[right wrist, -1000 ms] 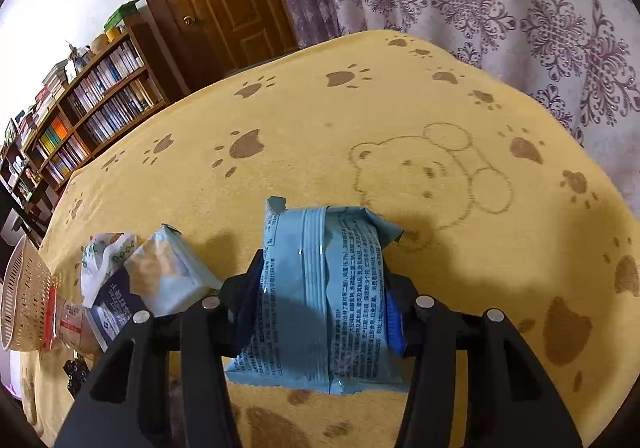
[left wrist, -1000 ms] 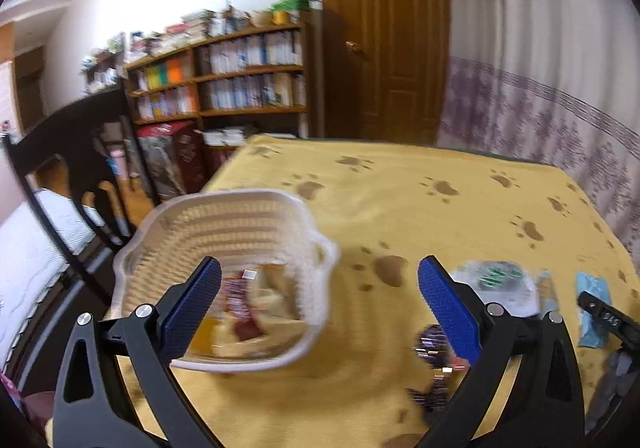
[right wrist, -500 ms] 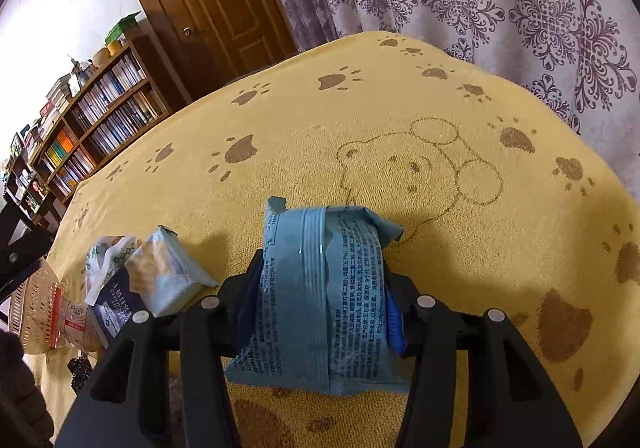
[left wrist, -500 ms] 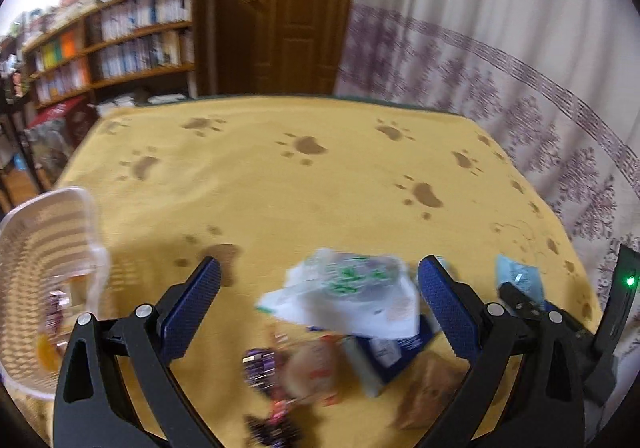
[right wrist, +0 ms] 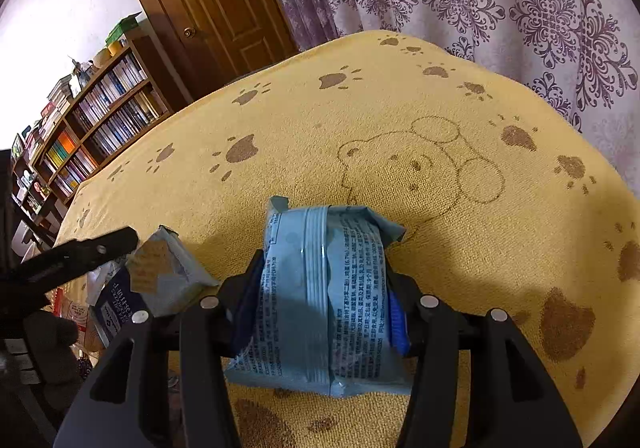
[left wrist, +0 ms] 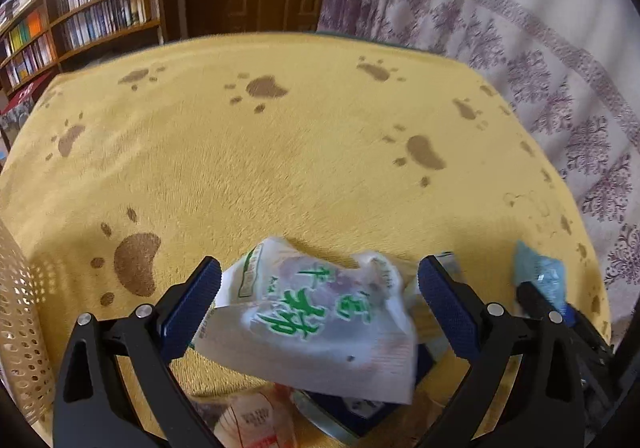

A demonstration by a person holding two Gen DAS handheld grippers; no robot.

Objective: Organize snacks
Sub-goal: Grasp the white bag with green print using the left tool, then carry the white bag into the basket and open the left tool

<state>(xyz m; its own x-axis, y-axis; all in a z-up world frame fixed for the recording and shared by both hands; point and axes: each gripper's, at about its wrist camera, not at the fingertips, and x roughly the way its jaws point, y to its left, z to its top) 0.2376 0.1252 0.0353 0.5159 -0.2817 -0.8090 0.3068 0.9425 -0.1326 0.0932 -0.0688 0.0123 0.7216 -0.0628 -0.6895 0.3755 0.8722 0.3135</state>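
1. Alignment: I read the white translucent snack bag with green lettering [left wrist: 316, 324] as lying straight ahead of my left gripper [left wrist: 318, 302], between its blue-padded jaws, which stand spread wide with neither pad touching the film.
2. The bag's long axis runs roughly across the gap, so the jaws would pinch it end to end; motion blur keeps me from telling how high I am above it.
3. It tops a pile of packets on the yellow paw-print worktop [left wrist: 280, 151]; the perforated cream plastic basket [left wrist: 20, 312] sits just left.
4. My right gripper [right wrist: 324, 308] is farther off to the right, its jaws pinching a pale blue foil snack packet [right wrist: 320, 288], so the left is nearer.
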